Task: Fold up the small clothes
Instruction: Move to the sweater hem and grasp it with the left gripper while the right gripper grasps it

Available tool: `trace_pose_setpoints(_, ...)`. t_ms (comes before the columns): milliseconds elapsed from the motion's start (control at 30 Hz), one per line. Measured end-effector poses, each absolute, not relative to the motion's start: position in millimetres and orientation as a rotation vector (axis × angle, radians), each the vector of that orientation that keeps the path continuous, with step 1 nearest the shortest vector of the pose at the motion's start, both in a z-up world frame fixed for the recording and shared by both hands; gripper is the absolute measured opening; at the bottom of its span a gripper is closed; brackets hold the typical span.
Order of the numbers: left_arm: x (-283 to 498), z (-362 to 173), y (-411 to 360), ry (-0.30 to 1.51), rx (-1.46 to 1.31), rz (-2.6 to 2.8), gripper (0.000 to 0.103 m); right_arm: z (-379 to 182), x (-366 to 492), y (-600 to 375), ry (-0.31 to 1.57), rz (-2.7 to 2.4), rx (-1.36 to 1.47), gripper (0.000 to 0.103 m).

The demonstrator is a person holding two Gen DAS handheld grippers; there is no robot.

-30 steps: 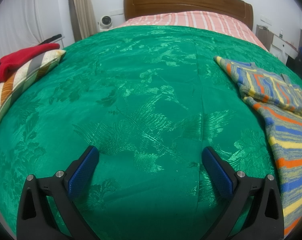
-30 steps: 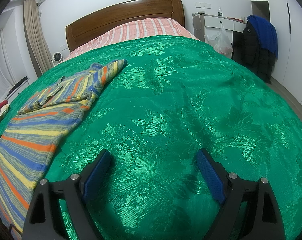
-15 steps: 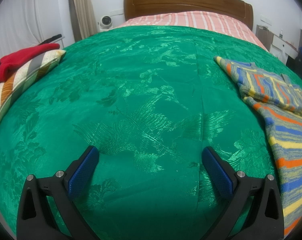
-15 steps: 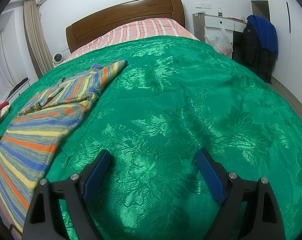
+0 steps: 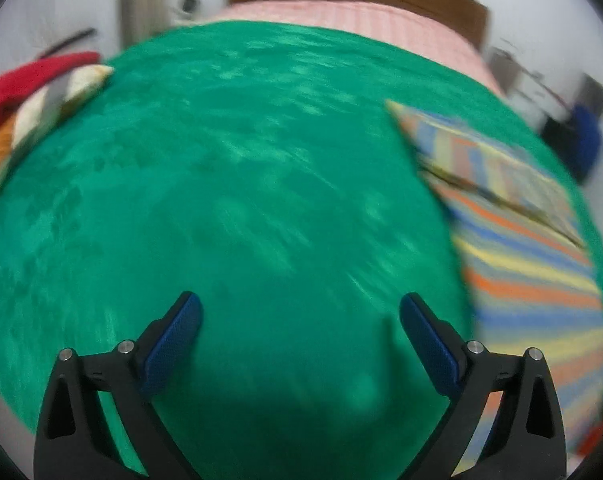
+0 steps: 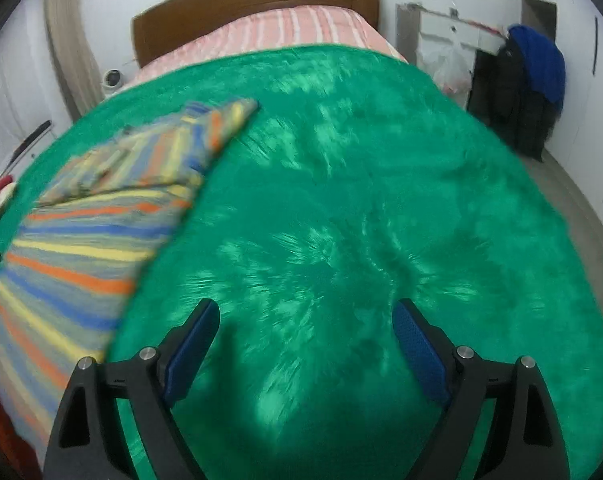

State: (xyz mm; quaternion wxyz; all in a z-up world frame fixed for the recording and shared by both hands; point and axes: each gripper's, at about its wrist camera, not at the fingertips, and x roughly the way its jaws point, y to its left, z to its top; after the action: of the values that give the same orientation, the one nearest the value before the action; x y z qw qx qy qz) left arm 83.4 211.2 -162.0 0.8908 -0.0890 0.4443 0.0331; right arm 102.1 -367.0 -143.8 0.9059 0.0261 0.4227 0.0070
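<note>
A striped garment in blue, yellow and orange point(image 5: 525, 256) lies flat on the green bedspread point(image 5: 241, 184), to the right of my left gripper point(image 5: 301, 340). In the right wrist view the same garment point(image 6: 89, 236) lies to the left of my right gripper point(image 6: 305, 344). Both grippers are open and empty, with blue pads, hovering over bare bedspread. Both views are motion-blurred.
A striped pillow with a red cloth on it point(image 5: 25, 100) sits at the bed's left edge. A wooden headboard point(image 6: 253, 4) and pink striped sheet point(image 6: 285, 32) are at the far end. Dark and blue coats point(image 6: 529, 84) hang by the right wall.
Both grippers have started moving; the views are now blurred. The striped garment appears larger and closer in both views. Jaws stay open.
</note>
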Motion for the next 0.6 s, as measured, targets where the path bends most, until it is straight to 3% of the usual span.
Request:
trace_pose_setpoints(167, 24.4, -174.4, 144.8, 1.086, -0.042, -0.116, 0.094, -108.8, 44.5, -333.6, 0.948, 0.264, 0.047, 0.088)
trace_pose_setpoints(300, 10.1, -172.8, 104.6, 1.049, 0.185, -0.010, 0.094, -123.2, 3.4, -300.9, 1.036, 0.352, -0.002, 0.088)
trace_pose_setpoints(600, 19.8, -169.0, 93.7, 1.040, 0.199, 0.067, 0.094, -156.2, -9.4, -279.8, 1.079, 0.327, 0.041, 0.088)
